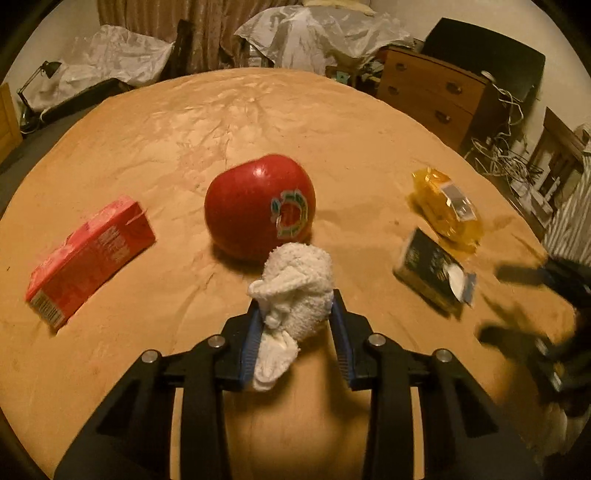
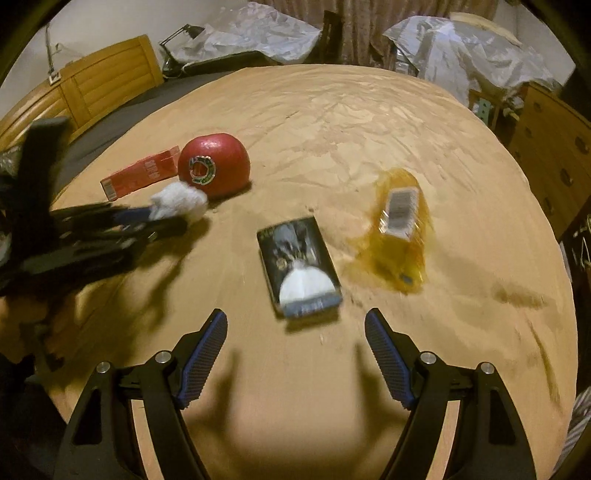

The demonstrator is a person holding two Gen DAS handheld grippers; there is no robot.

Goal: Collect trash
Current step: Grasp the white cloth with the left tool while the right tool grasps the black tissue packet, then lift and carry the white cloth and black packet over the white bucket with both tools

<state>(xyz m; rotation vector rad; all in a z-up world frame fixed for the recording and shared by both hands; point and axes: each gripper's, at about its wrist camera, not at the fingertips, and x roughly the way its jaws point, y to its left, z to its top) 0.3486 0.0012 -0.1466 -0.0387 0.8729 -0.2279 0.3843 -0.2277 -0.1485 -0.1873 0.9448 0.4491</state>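
Note:
My left gripper [image 1: 297, 306] is shut on a crumpled white tissue wad [image 1: 295, 288], held just above the table in front of a red apple [image 1: 258, 206] with a sticker. The tissue [image 2: 181, 205] and apple [image 2: 214, 164] also show in the right wrist view. My right gripper [image 2: 295, 325] is open and empty, just short of a dark packet [image 2: 299, 266] lying flat. A yellow wrapper [image 2: 402, 225] lies to its right. A red carton [image 1: 88, 258] lies on its side at the left.
The round table [image 1: 258, 118] has a tan cloth. A wooden dresser [image 1: 436, 92] and tangled cables [image 1: 509, 147] stand at the right. Plastic-covered items [image 1: 314, 29] lie behind the table. A wooden bed frame [image 2: 92, 85] is at the left.

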